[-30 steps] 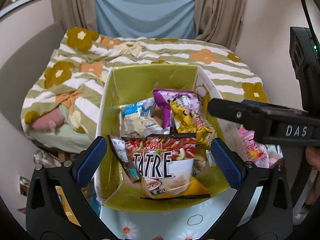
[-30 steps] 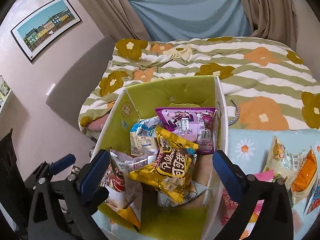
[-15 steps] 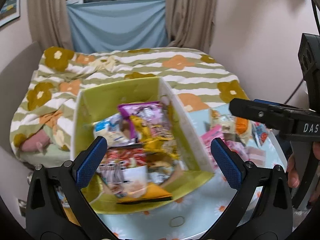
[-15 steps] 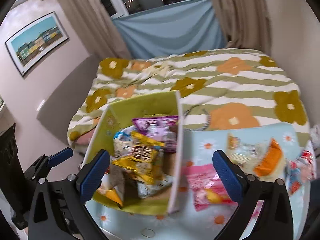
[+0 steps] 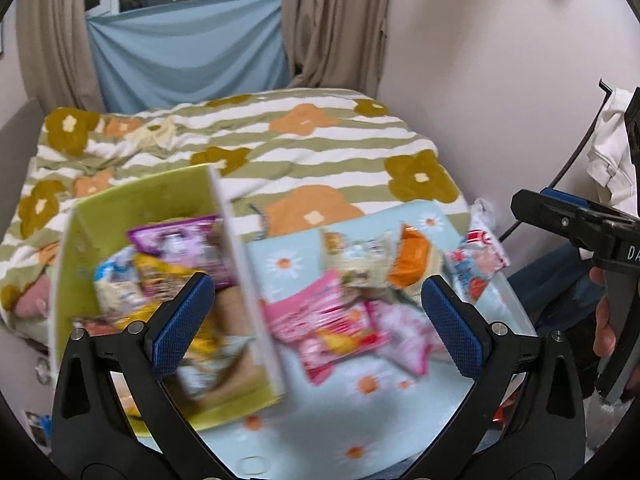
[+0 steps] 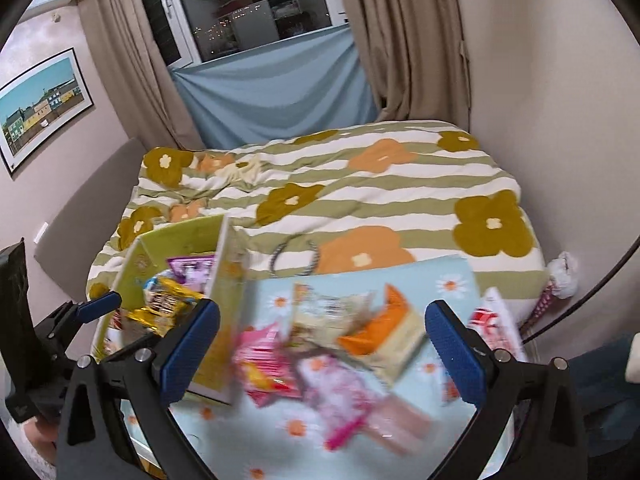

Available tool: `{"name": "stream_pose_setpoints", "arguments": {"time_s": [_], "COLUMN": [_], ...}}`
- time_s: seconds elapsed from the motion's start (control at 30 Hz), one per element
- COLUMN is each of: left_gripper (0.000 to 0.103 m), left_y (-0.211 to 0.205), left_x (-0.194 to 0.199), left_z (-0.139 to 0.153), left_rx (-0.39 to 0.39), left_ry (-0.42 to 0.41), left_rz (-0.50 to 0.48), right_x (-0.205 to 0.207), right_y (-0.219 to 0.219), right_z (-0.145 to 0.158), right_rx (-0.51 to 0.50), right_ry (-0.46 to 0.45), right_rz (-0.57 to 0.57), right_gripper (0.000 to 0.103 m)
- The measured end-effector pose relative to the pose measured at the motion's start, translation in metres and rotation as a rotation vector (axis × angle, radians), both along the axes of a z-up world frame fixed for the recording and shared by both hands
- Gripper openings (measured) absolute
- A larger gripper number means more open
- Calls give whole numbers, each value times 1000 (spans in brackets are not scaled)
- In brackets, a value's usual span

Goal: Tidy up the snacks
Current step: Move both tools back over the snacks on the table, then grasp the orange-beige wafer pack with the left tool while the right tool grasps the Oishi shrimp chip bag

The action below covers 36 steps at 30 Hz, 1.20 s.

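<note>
A counter (image 5: pixel 304 432) with a daisy-print cloth stands near a bed (image 6: pixel 360 196) below a curtained window. The green box (image 5: pixel 84 248) of snacks sits at the left; loose packets (image 6: pixel 312 344) lie to its right. Left tool (image 5: pixel 316 312) and right tool (image 6: pixel 322 340) both gape wide above the counter, holding nothing. Only the right view shows a picture (image 6: pixel 40 108) on the wall.

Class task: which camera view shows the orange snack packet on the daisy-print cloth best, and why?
The left wrist view: the orange snack packet lies clear of the jaws and fairly sharp, beside the other loose packets. In the right wrist view the same packet appears between the open jaws but is smeared by motion blur.
</note>
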<state>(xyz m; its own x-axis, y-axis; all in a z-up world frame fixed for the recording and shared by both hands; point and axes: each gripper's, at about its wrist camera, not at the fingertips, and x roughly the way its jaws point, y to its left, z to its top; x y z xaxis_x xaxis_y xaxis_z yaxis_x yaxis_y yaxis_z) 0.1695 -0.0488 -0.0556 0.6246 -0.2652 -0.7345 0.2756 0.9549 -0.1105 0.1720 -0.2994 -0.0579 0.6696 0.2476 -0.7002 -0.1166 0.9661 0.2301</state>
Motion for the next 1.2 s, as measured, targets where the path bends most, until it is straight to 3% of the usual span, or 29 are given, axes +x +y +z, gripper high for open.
{"name": "stream_pose_setpoints", "arguments": {"time_s": [0.4,0.87,0.93,1.0,1.07,1.2], "left_gripper": [103,100,98,86,83,67], "left_y": [-140,-239,-245,-249,-252,-249], "left_x": [32,70,77,81,83,88], "left_z": [-48,-159,-169,-179,-187,-198], "left_rx": [59,358,370,396,436,426], "left_ry": [64,129,139,157,163,206], "left_rz": [-114,-262,-272,-281,-282,-280], "right_x": [27,50,53,55,57,60], "right_y": [-127,-177,-178,-178,-176,-172], "right_z": [-59,-142,-149,-156,-161,-170], "right_rx": [23,88,89,89,91,85], "right_ry": [122,218,227,231,232,241], "right_rz": [7,56,69,89,107,142], "right_gripper": [102,102,102,102,102,102]}}
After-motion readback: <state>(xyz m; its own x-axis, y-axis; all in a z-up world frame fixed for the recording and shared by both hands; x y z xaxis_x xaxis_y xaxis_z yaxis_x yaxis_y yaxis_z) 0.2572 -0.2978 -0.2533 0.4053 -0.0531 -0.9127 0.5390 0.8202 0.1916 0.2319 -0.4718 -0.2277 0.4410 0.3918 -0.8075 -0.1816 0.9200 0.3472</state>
